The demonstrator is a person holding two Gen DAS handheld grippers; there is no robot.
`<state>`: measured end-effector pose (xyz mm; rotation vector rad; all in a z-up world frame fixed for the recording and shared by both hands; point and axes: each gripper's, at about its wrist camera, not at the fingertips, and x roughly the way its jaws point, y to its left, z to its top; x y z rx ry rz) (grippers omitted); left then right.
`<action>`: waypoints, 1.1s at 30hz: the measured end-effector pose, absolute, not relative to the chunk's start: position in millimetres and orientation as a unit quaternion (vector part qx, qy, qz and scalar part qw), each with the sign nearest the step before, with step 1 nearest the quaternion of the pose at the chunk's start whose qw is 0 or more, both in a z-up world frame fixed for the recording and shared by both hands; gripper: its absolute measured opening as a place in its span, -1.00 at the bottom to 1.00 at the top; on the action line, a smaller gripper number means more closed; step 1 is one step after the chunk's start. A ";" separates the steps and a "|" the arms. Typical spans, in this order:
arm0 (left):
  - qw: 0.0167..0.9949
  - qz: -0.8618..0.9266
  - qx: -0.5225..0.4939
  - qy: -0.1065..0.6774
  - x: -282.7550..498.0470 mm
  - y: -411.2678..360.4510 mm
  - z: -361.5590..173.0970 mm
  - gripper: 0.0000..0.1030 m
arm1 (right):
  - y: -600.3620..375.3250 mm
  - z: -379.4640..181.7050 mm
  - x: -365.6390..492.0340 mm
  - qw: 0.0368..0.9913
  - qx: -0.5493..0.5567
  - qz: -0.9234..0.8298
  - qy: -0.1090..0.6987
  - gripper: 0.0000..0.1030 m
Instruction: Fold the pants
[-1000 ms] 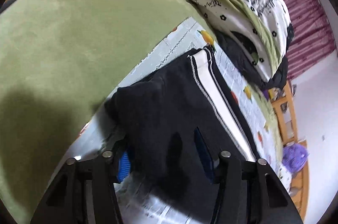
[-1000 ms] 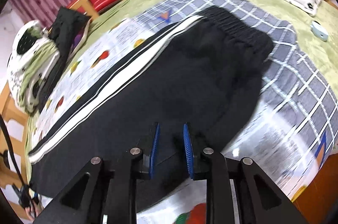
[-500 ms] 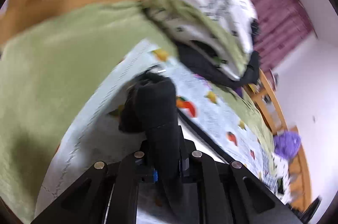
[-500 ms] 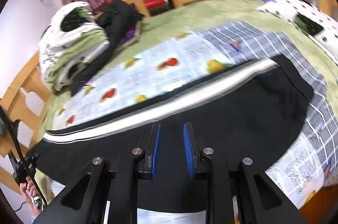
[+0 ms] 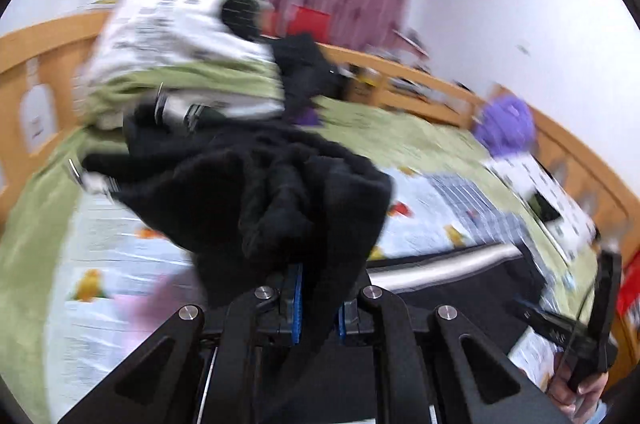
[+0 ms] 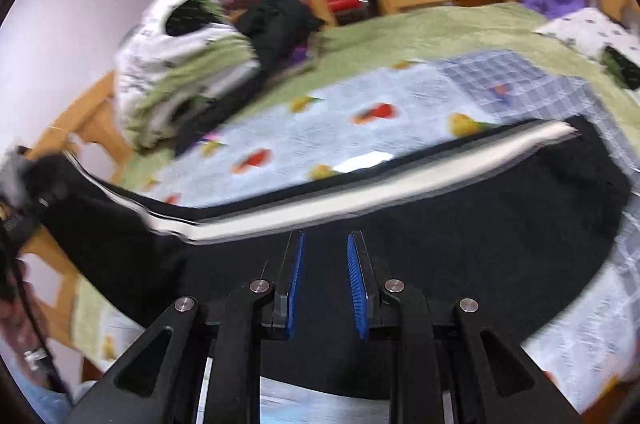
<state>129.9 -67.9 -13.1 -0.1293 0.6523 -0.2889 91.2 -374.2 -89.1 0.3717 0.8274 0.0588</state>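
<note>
Two sets of jaws show. The left gripper is clamped tight on a bunched, fuzzy fold of the black pants, lifted off the bed — fabric droops in soft lumps ahead of it. The right gripper points down over the flat pants, blue ribbed pads a narrow gap apart; whether they pinch cloth cannot be told. A white side stripe runs across the fruit-print sheet.

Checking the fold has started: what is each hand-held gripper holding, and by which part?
Left hand-held gripper pinches the black pants at a bunched leg end. Right hand-held gripper shows a gap; any hold cannot be told.
</note>
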 end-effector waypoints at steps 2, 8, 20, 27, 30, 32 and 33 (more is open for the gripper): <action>0.921 -0.175 -0.068 0.341 134.2 -104.9 -36.4 -0.78 | -406.3 -92.6 79.5 0.892 0.226 0.007 0.391 -0.55; 0.876 -0.226 -0.048 0.423 137.5 -187.9 -125.7 -0.76 | -440.0 -98.0 57.3 0.894 0.222 -0.042 0.388 -0.55; 0.879 -0.192 -0.072 0.430 111.5 -99.5 -103.6 0.15 | -394.3 -119.0 99.2 0.873 0.179 0.052 0.451 -0.52; 0.922 -0.075 -0.051 0.376 125.4 -16.3 -87.1 0.17 | -332.5 -166.2 152.6 0.837 0.138 0.070 0.525 0.03; 0.916 -0.069 -0.082 0.386 127.3 4.8 -102.2 0.17 | -325.4 -203.7 157.8 0.814 0.148 0.048 0.560 -0.69; 0.908 -0.062 -0.090 0.403 130.0 16.1 -115.2 0.17 | -320.1 -190.3 146.4 0.831 0.121 0.076 0.537 -0.81; 0.908 -0.061 -0.091 0.405 131.5 17.0 -117.7 0.17 | -323.2 -176.4 139.9 0.842 0.126 0.094 0.515 -0.82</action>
